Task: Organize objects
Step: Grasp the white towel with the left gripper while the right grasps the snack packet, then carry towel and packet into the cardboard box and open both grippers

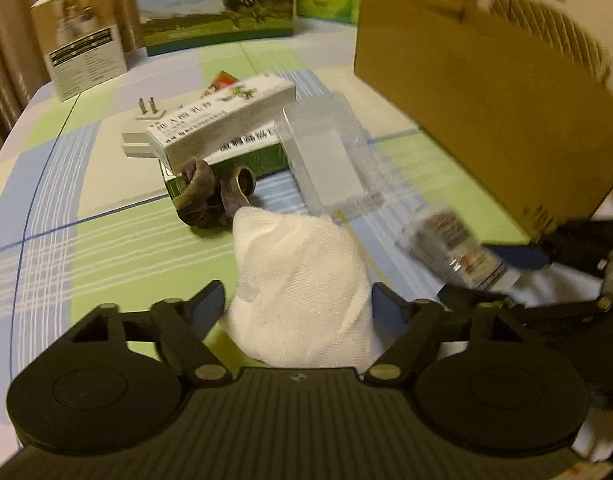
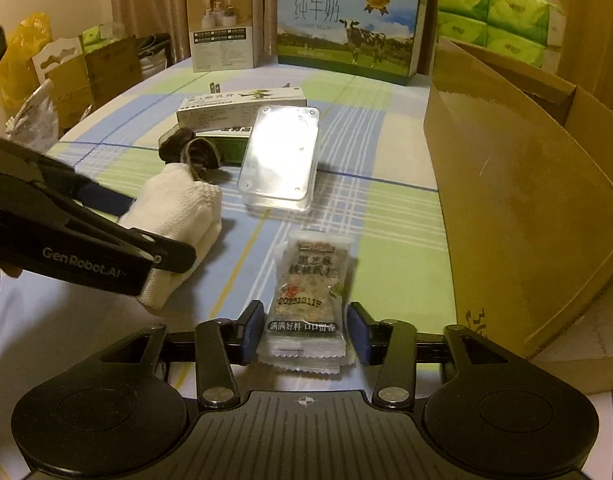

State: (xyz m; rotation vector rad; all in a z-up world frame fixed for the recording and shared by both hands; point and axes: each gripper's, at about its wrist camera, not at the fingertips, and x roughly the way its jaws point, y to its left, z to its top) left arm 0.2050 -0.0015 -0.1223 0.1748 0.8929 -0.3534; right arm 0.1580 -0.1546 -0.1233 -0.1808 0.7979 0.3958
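Your left claw [image 1: 296, 304] straddles the white cloth bundle [image 1: 302, 288] at 6 o'clock on the worktop [image 1: 106, 248]; its jaws stand apart, their pads just beside the cloth, and you cannot tell if they press it. Your right claw [image 2: 306, 330] frames the snack packet [image 2: 308, 292] with small gaps either side, so it is not clamped. The clear plastic case [image 2: 280, 152] lies at 12 o'clock beyond the packet, the cardboard box [image 2: 518, 208] at 3 o'clock.
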